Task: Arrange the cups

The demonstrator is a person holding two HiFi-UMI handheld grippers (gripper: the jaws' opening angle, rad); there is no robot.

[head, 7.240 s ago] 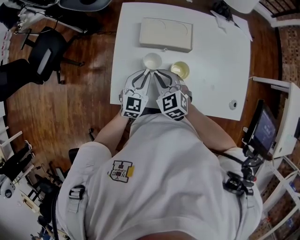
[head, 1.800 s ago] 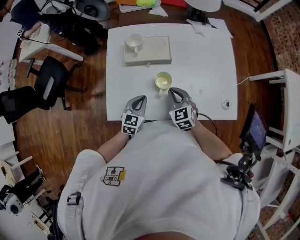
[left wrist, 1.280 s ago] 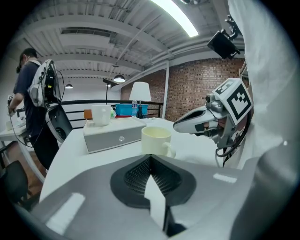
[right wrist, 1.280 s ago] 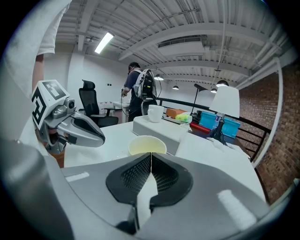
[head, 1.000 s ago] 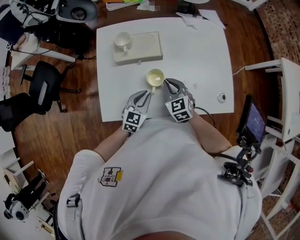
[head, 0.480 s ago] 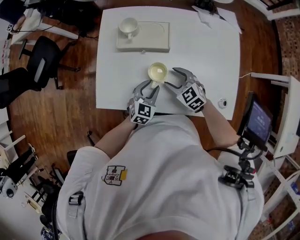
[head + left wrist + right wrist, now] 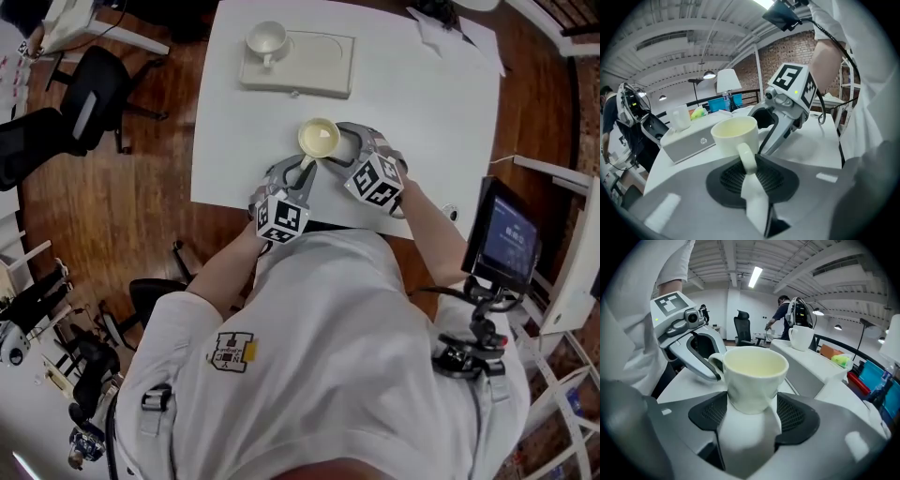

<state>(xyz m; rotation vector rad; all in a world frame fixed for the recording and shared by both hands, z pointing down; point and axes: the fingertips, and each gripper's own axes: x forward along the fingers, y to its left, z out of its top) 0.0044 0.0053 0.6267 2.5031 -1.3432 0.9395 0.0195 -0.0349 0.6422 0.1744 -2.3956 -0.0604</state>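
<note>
Pinches the handle of the cream cup [image 7: 318, 138], standing on the worktop [image 7: 441, 94], in the jaws of the left gripper [image 7: 298, 172], just closed on it, probably to carry it; holds the jaws of the right gripper [image 7: 339, 145], just opened, spread around its body without pressing; heads likely for the tray [image 7: 319, 64].

Bare table [image 7: 431, 103] lies right of the cup [image 7: 319, 137]; the tray [image 7: 314, 64] blocks beyond.

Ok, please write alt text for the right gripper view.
A cream cup stands between the right gripper's jaws, which have just been opening. The left gripper, its jaws just closing, grips the handle; a white cup stands behind.
</note>
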